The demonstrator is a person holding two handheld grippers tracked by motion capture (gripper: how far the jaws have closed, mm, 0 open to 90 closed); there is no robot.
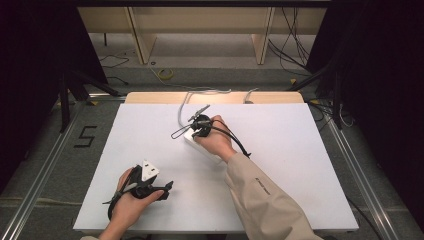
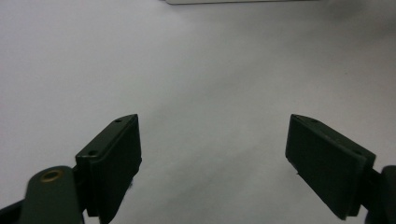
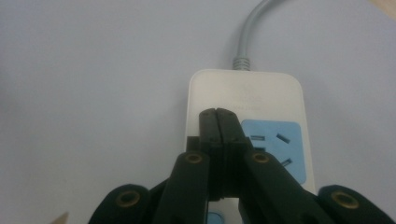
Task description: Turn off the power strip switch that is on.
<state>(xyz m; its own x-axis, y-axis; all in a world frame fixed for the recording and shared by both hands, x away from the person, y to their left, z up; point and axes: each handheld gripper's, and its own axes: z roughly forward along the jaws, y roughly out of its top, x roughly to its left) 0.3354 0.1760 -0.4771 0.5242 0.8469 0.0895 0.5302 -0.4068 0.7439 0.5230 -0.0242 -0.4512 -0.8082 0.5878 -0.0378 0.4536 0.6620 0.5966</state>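
A white power strip [image 3: 247, 135] lies near the middle of the white table [image 1: 300, 165], its long axis running away from the person, its grey cord [image 3: 247, 37] leaving the far end. The right gripper [image 3: 217, 114] hangs over it, jaws pressed together, nothing between them — the right gripper view shows blue socket panels. The left gripper [image 2: 212, 154] rests near the table's front edge, jaws spread over bare tabletop — well apart from the strip.

Floor marking [image 1: 86, 136]: one dark numeral "5", taped on the grey floor left of the table. Power strip [image 3: 247, 95]: faint embossed mark on the white casing above the blue socket, too blurred to read.
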